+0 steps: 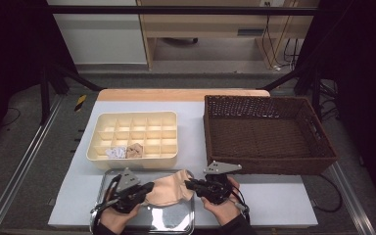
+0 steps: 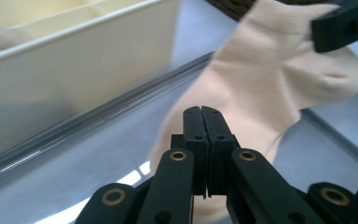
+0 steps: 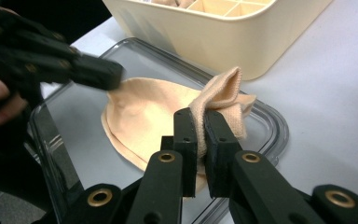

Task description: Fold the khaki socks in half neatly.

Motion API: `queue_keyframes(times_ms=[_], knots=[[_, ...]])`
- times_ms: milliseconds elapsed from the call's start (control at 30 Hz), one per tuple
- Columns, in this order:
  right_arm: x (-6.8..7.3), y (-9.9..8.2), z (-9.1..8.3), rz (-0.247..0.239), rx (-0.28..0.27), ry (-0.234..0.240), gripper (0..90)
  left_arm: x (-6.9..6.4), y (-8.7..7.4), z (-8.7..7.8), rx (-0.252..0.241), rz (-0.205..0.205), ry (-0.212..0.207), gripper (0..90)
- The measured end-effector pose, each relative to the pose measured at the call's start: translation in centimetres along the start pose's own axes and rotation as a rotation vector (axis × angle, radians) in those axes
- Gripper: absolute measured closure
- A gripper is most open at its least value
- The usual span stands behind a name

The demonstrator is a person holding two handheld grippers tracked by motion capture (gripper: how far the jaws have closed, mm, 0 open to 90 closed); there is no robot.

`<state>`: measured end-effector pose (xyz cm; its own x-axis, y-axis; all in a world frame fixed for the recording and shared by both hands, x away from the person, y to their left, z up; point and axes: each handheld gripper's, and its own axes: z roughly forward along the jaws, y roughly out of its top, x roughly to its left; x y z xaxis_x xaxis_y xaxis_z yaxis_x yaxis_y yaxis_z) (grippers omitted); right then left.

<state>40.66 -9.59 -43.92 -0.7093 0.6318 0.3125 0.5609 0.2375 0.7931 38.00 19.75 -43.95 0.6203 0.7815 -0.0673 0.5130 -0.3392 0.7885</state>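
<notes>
A peach sock (image 1: pixel 169 193) lies across a clear shiny tray (image 1: pixel 176 223) at the table's front. My left gripper (image 1: pixel 149 187) is at the sock's left end. Its jaws are pressed together (image 2: pixel 201 112), with the sock (image 2: pixel 270 79) running under and behind them. My right gripper (image 1: pixel 188 184) is shut on the sock's ribbed cuff, which stands bunched up between the jaws (image 3: pixel 200 116). The rest of the sock (image 3: pixel 149 116) spreads flat on the tray (image 3: pixel 270 126) toward the left gripper (image 3: pixel 114 77).
A cream divided organizer box (image 1: pixel 132 132) stands just behind the tray, with a white bundle (image 1: pixel 116 152) and a tan bundle (image 1: pixel 134 151) in its front cells. A brown wicker basket (image 1: pixel 267 129) fills the right half of the table.
</notes>
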Motion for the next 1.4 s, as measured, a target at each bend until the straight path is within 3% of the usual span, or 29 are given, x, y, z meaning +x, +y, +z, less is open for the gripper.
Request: queue_keyframes(times_ms=[67, 133, 367, 533, 800, 1067, 1167, 1233, 1400], knots=[[0.1, 0.0, 0.0, -0.005, 0.003, -0.003, 85.2, 0.8, -0.8, -0.7, 0.008, -0.016, 0.035, 87.5], [0.2, 0.2, 0.0, -0.005, 0.005, -0.003, 85.3, 1.5, -1.7, -0.8, 0.02, -0.033, 0.039, 87.0], [1.7, 1.1, 1.0, -0.04, 0.004, 0.027, 85.3, 1.2, -2.4, 0.2, 0.055, -0.013, 0.047, 87.1], [3.5, 1.8, 3.1, -0.086, 0.032, 0.065, 85.3, 1.4, -2.7, 0.3, 0.057, -0.023, 0.042, 87.7], [6.5, 1.7, 7.4, -0.157, 0.126, 0.104, 85.3, 1.3, -2.9, 0.6, 0.065, -0.019, 0.045, 89.0], [7.0, 0.4, 10.3, -0.17, 0.202, 0.079, 84.5, 1.9, -2.9, 0.2, 0.046, -0.037, 0.062, 89.1], [7.0, 0.4, 10.4, -0.171, 0.192, 0.088, 81.9, 1.9, -2.9, -0.1, 0.027, -0.043, 0.059, 88.9], [7.0, 0.6, 10.0, -0.165, 0.184, 0.106, 75.6, 2.0, -2.8, -0.2, 0.023, -0.044, 0.057, 88.4], [6.8, 1.5, 7.5, -0.159, 0.104, 0.137, 69.1, 2.2, -2.6, -0.7, -0.011, -0.063, 0.047, 86.6]])
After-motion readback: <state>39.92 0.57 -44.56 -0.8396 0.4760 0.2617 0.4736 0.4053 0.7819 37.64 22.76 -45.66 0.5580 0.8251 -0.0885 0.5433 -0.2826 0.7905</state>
